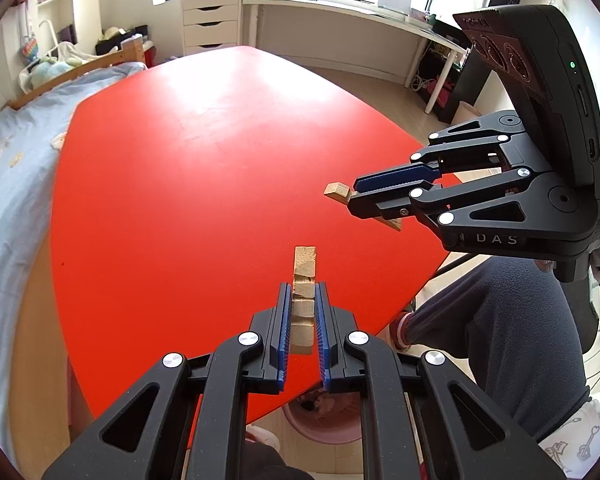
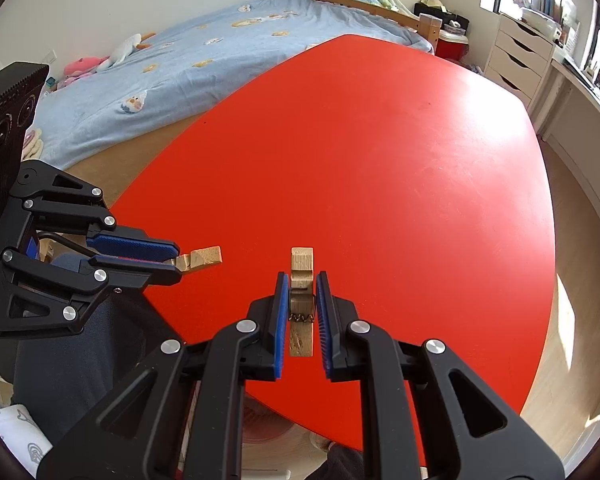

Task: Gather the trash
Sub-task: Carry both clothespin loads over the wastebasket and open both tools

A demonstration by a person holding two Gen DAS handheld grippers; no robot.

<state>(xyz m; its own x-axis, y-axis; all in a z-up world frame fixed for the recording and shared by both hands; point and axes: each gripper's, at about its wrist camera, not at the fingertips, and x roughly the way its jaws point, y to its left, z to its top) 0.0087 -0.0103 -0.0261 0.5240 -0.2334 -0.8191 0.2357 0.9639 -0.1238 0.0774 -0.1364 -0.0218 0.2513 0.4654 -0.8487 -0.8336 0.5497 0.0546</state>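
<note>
Left gripper [image 1: 303, 300]: you have it clamped on a wooden clothespin [image 1: 304, 280], which stands out past the tips, clear above the worktop [image 1: 204, 152].
Right gripper [image 2: 302, 304]: closed tight on a second wooden clothespin [image 2: 301, 268], its wire spring showing between the pads; also held off the surface.
Step in hand: both pieces look picked up; by my reading you are at the carry stage, not yet at the drop.
Bin: a pink tub [image 1: 320, 420] sits on the floor under the near edge of the worktop, just below your grippers.
Next move: bring each gripper back past the near edge and over the tub before you let go; release one at a time.
Edges: the near rim lies close under both grippers; a knee in dark trousers [image 1: 500, 320] is beside it.
Open room: the red surface ahead is bare; the bed [image 2: 204, 56] lies along its far side.
</note>
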